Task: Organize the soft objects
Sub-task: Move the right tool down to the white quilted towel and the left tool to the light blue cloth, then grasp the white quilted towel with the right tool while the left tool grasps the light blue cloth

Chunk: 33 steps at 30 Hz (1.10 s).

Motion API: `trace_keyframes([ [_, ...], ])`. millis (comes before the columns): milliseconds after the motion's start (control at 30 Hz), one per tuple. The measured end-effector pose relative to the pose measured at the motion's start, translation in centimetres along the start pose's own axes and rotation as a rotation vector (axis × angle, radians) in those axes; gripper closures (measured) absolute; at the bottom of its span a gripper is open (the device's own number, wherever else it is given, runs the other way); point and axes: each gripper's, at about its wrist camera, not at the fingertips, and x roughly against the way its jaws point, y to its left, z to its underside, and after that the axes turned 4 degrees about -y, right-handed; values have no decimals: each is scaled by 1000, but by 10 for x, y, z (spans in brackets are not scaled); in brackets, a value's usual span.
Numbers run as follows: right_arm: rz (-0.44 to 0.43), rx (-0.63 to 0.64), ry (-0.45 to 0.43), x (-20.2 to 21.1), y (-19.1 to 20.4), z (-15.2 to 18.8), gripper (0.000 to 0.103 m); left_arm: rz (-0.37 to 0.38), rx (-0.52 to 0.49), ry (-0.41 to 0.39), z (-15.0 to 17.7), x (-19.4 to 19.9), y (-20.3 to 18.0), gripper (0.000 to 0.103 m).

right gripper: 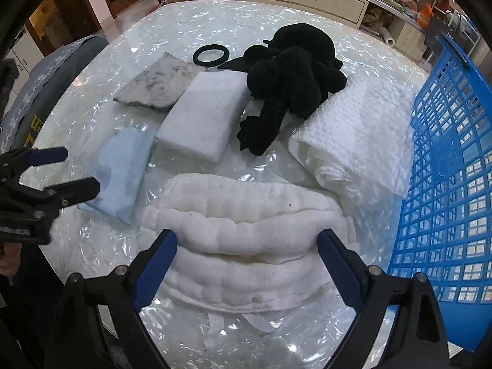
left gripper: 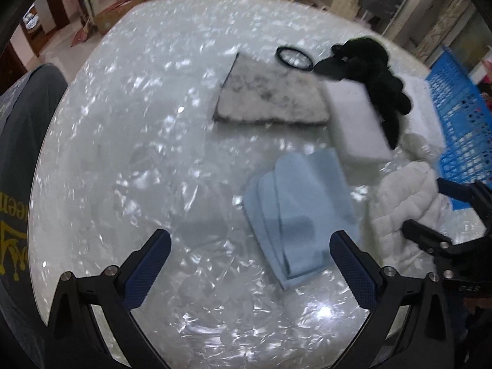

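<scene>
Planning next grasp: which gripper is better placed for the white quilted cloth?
Right. The right gripper is open, straddling the white quilted cloth; the left gripper hovers nearer the blue cloth.

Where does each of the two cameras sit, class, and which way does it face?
Left wrist: on the left gripper, open above the table, facing the blue cloth; the right gripper shows at the right edge.
Right wrist: on the right gripper, open, facing the ribbed white towel beside the blue basket; the left gripper shows at the left edge.
Shared: black plush toy, white sponge block, black ring.
</scene>
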Motion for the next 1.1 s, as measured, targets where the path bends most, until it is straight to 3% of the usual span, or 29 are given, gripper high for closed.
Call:
trace_keyframes([
  [200, -17, -15, 0, -3, -6, -2, 10, -43, 23, 21, 0, -9, -4, 4],
  [333, -29, -26, 4, -8, -12, 1, 10, -120, 2, 40, 1, -16, -17, 11],
  [433, -29, -19, 5, -11, -17, 3, 11, -117, 12, 57, -3, -15, -22, 22],
  [600, -36, -21, -6, -13, -15, 10, 14, -104, -2, 56, -7, -13, -44, 53],
  [700, -37, -15, -11, -13, -16, 16, 18, -99, -10, 51, -6, -11, -55, 64],
  [767, -40, -15, -13, -9, -13, 16, 23, -83, -5, 47, -6, -11, -60, 75],
  [833, -44, -14, -17, -6, -15, 20, 28, -66, 2, 46, -5, -10, -63, 79],
  [900, -48, -15, -19, -3, -13, 21, 32, -61, 8, 41, -2, -8, -67, 96],
  [1000, -60, -11, -22, 3, -9, 20, 47, 4, 44, 42, 5, -3, -57, 98],
  [1067, -80, -6, -22, 7, -7, 21, 67, 32, 56, 38, 8, -2, -53, 99],
  [1100, -94, -5, -20, 8, -6, 21, 72, 49, 65, 38, 9, -2, -51, 99],
])
